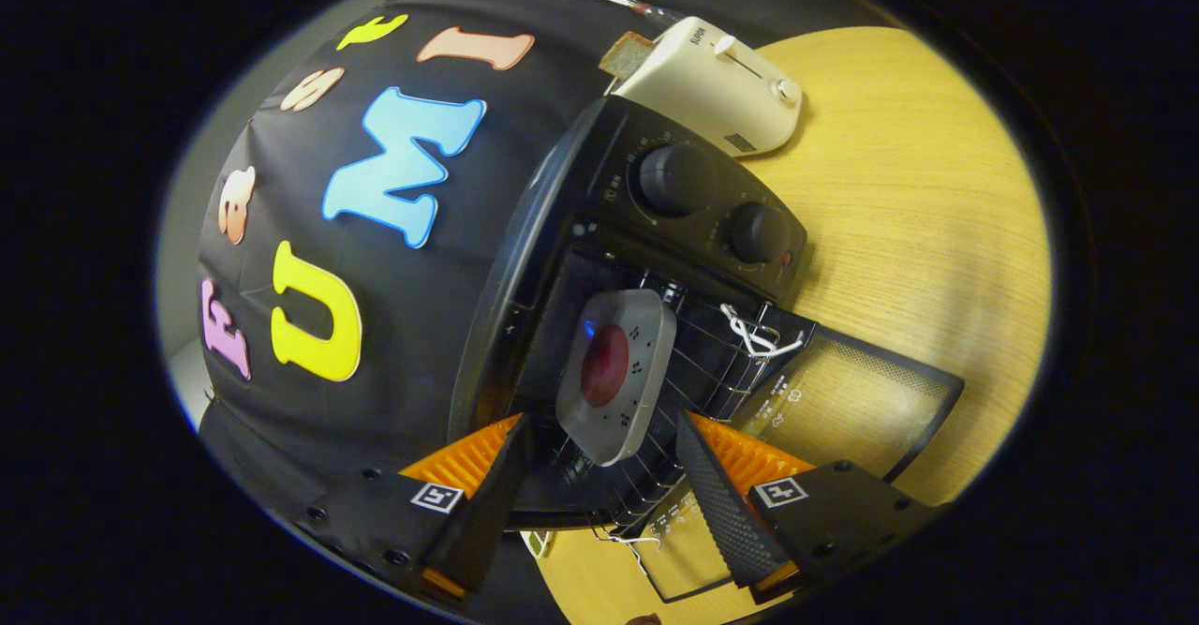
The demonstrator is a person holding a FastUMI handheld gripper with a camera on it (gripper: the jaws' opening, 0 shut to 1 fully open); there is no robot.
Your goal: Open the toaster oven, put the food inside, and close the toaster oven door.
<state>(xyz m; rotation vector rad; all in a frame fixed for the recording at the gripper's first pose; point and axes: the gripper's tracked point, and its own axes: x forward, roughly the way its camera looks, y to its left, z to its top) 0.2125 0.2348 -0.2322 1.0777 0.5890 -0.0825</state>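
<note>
Pale wood grain is seen on the table (937, 231), which is backed by a black cloth wall (309, 419). On the table a black toaster oven (599, 231) is set, shown rotated because the camera is rolled. Its glass door (862, 391) is swung fully open and is laid out flat over the table. Two round knobs (676, 178) are carried on the oven's control panel, one beside the other. Beyond the oven a cream-coloured toaster (717, 86) is placed, and a slice of bread (628, 53) is seen sticking out of its slot.

Inside the oven a wire rack (712, 363) is fitted, and on it a grey, rounded-square plate (618, 377) is rested, with a dark red round piece of food (606, 365) lying at its centre. The plate is located just ahead of the gripper (599, 447), roughly in line with the gap between the fingers.

The gripper's fingers (712, 484) are held wide apart, and nothing is gripped between them; the plate's near edge is seen close to them, but contact cannot be confirmed.
</note>
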